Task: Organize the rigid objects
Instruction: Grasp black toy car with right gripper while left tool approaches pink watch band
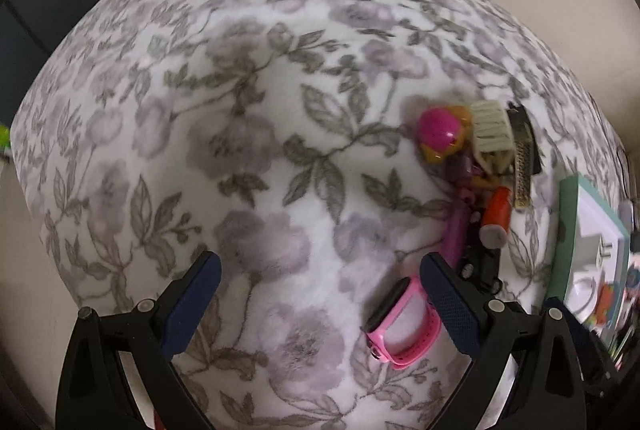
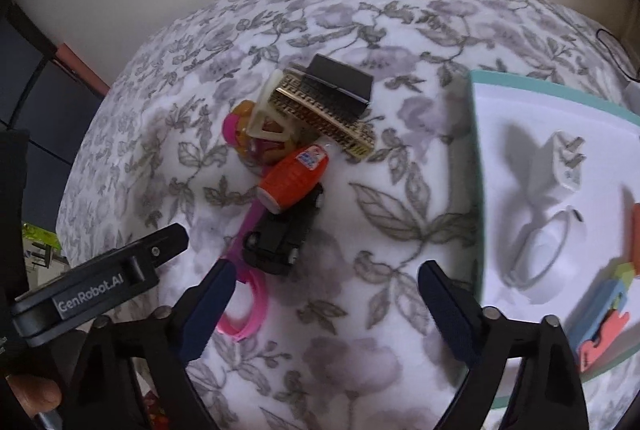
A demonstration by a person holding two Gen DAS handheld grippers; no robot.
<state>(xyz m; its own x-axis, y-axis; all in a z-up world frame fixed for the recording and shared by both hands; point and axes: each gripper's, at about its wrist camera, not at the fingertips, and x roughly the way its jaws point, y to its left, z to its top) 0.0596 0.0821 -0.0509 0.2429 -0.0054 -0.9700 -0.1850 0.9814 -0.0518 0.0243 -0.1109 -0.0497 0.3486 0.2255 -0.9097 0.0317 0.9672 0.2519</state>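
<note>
A pile of small objects lies on the floral cloth (image 1: 260, 110): a doll with a magenta cap (image 1: 438, 130), a cream brush (image 1: 491, 130), a gold and black comb (image 2: 324, 110), an orange bottle (image 2: 294, 177), a black toy car (image 2: 280, 234) and a pink watch (image 1: 404, 322). My left gripper (image 1: 320, 274) is open and empty, its right finger just beside the watch. My right gripper (image 2: 326, 286) is open and empty, hovering near the toy car, with the watch strap (image 2: 248, 306) by its left finger.
A teal-rimmed white tray (image 2: 500, 102) at the right holds a white charger plug (image 2: 566, 162), a coiled cable (image 2: 536, 250) and coloured blocks (image 2: 604, 314). The left gripper's body (image 2: 100, 282) shows at the left of the right wrist view. Beige wall lies behind.
</note>
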